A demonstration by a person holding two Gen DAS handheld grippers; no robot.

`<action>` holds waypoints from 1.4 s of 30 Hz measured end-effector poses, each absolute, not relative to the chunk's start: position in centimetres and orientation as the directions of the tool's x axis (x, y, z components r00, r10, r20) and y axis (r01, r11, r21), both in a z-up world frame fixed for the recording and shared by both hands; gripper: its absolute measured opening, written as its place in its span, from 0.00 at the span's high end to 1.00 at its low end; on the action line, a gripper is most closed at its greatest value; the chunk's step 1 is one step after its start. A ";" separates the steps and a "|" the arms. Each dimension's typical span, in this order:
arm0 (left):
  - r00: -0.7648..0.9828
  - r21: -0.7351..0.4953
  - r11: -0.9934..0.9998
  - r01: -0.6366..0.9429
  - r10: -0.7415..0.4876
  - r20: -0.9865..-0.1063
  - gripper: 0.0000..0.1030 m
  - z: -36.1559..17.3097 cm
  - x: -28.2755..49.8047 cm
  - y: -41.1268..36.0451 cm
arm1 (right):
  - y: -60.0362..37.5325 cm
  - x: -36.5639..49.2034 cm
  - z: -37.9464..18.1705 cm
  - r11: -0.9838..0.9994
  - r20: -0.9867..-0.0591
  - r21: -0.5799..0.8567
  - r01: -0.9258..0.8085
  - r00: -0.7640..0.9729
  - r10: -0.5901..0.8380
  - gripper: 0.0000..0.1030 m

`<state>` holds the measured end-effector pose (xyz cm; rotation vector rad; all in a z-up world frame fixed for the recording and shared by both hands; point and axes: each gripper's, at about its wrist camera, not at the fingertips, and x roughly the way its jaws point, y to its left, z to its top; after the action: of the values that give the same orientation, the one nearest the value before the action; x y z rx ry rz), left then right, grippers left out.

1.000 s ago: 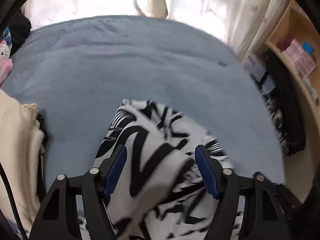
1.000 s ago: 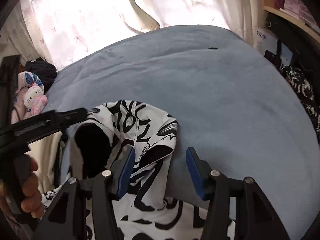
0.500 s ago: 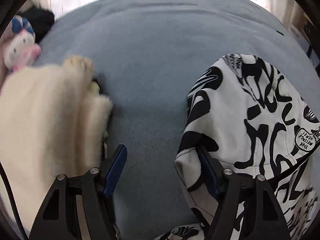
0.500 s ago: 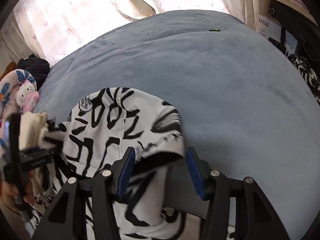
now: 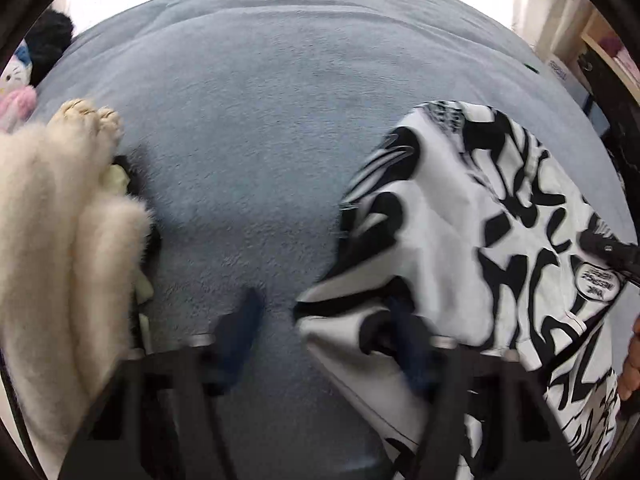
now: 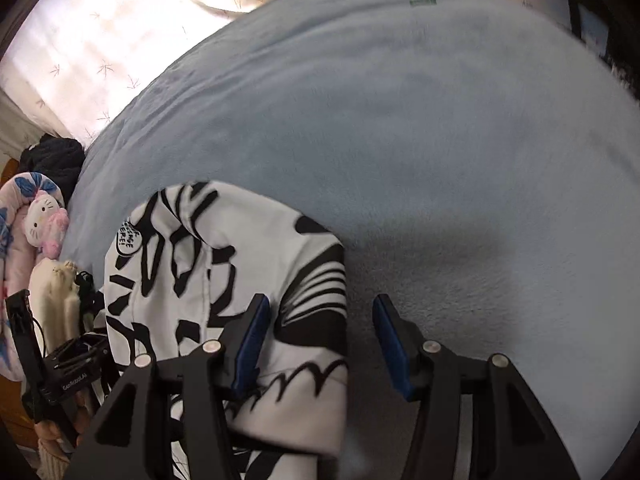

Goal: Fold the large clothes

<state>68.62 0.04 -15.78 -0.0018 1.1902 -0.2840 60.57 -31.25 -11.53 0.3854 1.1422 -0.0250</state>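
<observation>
Lying on a grey-blue bed [image 5: 260, 128], the black-and-white printed garment [image 5: 460, 220] is the landmark. To its left in the left wrist view sits a cream fluffy garment [image 5: 52, 220], with a plush cat toy [image 6: 44, 216] beyond it at the bed's edge. Between the fluffy garment and the printed one runs a bare strip of blanket, and past the printed garment's far edge the bed lies open up to the curtains [image 6: 100, 40].

Pointing steeply down, the left gripper [image 5: 324, 336] has just been closing; its picture is blurred, its left pad stands over bare blanket and its right pad lies against the garment's near left corner, so no grip shows. The right gripper [image 6: 320, 340], also angled steeply down, has just been closing too; the garment's near right edge lies between its blue pads, gaps showing on both sides. Bare blanket spreads right of that edge.
</observation>
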 end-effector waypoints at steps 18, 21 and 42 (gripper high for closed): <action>0.675 -0.068 0.918 0.392 -0.337 -0.656 0.92 -7.7 55.8 1.8 | -25.8 45.7 -1.6 0.998 -0.634 -0.041 -0.054 0.773 0.016 0.90; 0.672 -0.096 0.908 0.408 -0.370 -0.642 0.90 -8.1 52.0 4.1 | -24.5 40.9 -2.1 0.987 -0.581 -0.148 -0.064 0.813 -0.034 0.81; 0.414 -0.296 0.899 0.324 -0.416 -0.810 0.69 -10.1 40.0 11.6 | -25.0 26.9 -3.3 0.999 -0.793 -0.049 0.008 0.607 -0.044 0.45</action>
<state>40.03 11.58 -10.11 -0.0985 1.0456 -0.4654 26.88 -25.01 -3.35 -0.0413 0.9181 -0.0302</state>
